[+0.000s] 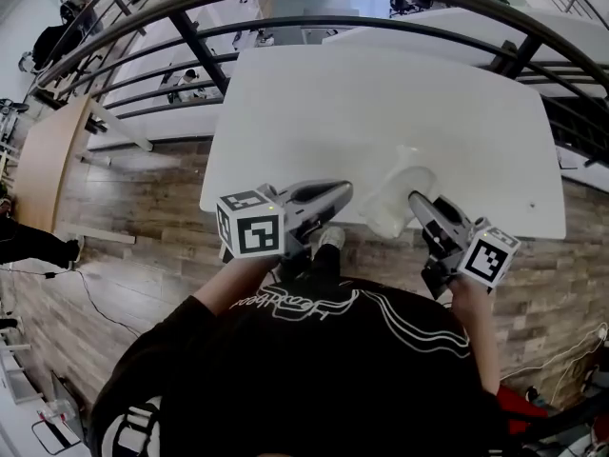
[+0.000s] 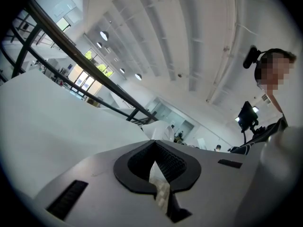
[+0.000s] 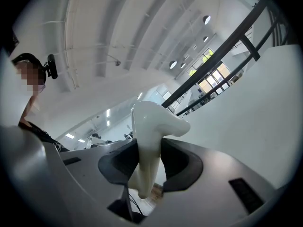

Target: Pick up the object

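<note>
A white glossy object (image 1: 392, 198) with a curved, spout-like top (image 3: 154, 119) is lifted at the front edge of the white table (image 1: 381, 93). My right gripper (image 1: 416, 201) is shut on its narrow lower part, and both dark pads press its sides in the right gripper view (image 3: 149, 146). My left gripper (image 1: 341, 191) hovers just left of the object over the table's front edge. It holds nothing. In the left gripper view (image 2: 155, 142) its jaw tips meet, with only a thin slit behind them.
A black metal railing (image 1: 285, 27) curves round the far side of the table. Wooden floor (image 1: 133, 217) lies to the left and right. The person's dark-shirted body (image 1: 314, 369) stands close against the table's front edge, behind both grippers.
</note>
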`<state>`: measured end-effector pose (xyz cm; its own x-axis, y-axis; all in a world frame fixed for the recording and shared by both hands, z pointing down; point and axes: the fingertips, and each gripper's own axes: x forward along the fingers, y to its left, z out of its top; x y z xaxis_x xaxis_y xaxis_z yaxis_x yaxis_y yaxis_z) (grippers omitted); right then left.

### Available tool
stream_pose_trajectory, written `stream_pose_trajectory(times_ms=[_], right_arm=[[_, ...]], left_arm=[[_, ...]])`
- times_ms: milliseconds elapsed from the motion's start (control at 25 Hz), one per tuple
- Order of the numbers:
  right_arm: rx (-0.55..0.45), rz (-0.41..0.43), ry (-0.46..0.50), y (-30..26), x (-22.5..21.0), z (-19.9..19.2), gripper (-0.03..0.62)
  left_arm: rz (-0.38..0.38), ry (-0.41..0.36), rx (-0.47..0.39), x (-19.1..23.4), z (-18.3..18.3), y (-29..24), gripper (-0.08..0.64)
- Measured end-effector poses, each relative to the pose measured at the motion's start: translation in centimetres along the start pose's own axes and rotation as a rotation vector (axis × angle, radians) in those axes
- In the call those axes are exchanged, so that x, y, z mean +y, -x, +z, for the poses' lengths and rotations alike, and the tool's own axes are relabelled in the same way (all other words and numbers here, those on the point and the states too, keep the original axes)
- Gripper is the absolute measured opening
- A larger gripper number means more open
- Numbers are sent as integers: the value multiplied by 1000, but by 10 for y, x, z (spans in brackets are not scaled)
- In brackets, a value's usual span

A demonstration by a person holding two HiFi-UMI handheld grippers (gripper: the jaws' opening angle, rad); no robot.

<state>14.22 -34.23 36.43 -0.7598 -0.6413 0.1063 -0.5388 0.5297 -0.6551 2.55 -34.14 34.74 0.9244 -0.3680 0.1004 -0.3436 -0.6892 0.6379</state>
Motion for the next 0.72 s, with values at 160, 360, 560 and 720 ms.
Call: stream_pose_trajectory(times_ms=[160,360,560,720], right_arm=[[-24,-12,30,23,15,3,130],[-44,3,70,35,35,13,130],[-63,13,90,51,39,17,130],[-68,30,65,51,41,16,130]], left_arm=[[-18,-29,-12,-29,-4,-2,6],[-35,-71,-18,-53,3,-4,6],[-43,-100,-20,-71,0,-12,6],[-48,-106,-12,-75,0,-13,6]])
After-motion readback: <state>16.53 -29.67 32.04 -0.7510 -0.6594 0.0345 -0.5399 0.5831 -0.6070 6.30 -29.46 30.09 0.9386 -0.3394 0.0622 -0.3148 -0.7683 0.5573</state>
